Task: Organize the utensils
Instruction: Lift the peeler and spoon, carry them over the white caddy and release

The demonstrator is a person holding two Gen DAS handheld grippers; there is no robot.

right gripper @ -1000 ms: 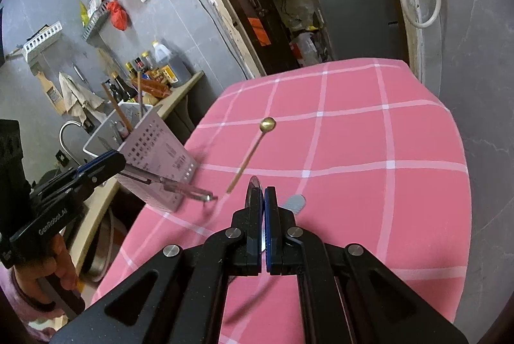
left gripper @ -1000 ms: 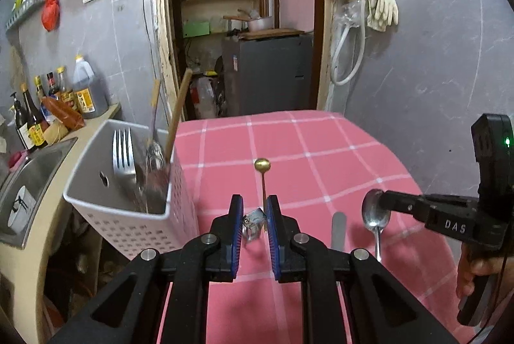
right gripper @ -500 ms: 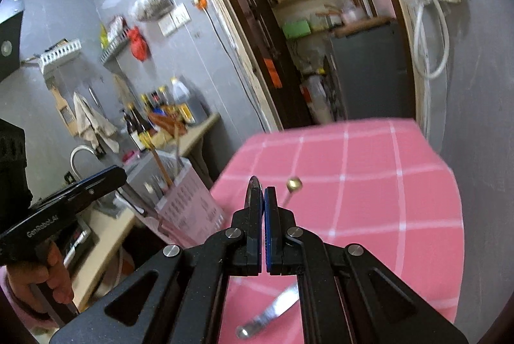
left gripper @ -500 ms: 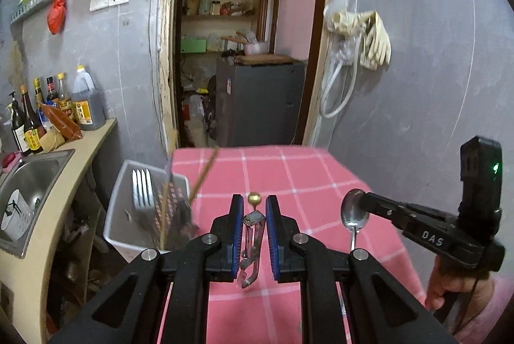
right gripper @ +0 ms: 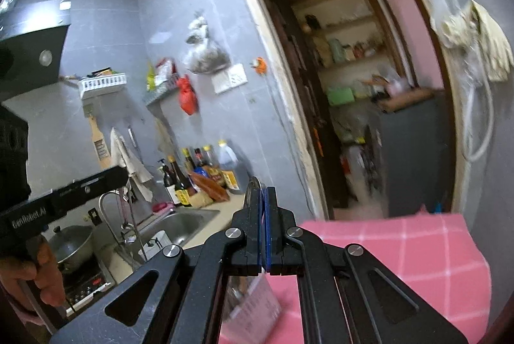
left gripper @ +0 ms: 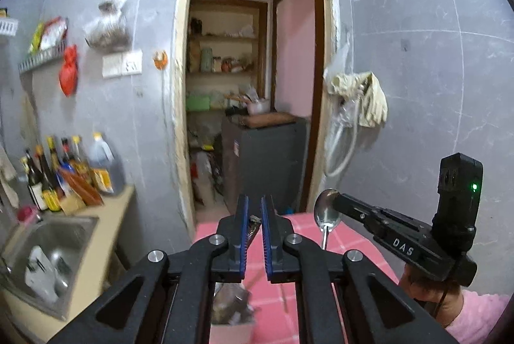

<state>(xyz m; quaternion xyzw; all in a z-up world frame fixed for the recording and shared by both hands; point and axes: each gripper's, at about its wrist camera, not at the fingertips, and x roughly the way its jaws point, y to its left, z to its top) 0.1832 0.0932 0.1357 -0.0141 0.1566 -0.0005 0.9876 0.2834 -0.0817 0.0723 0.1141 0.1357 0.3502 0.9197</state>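
Item: my right tongs (left gripper: 337, 205) clamped on shiny steel spoon (left gripper: 327, 213), bowl up for basket drop w/ handle down; left tongs (left gripper: 253, 215) pinch small metal tool (left gripper: 251, 228), raised likewise.

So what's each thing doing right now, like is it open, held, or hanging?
Left gripper: nearly shut on a small metal utensil, raised above the table.
Right gripper: shut on the spoon, bowl up, handle hanging down.
Utensil basket: upright under the grippers, blurred.
Doorway: open.
Rubber gloves: hanging on the wall.
Tablecloth: spread flat.
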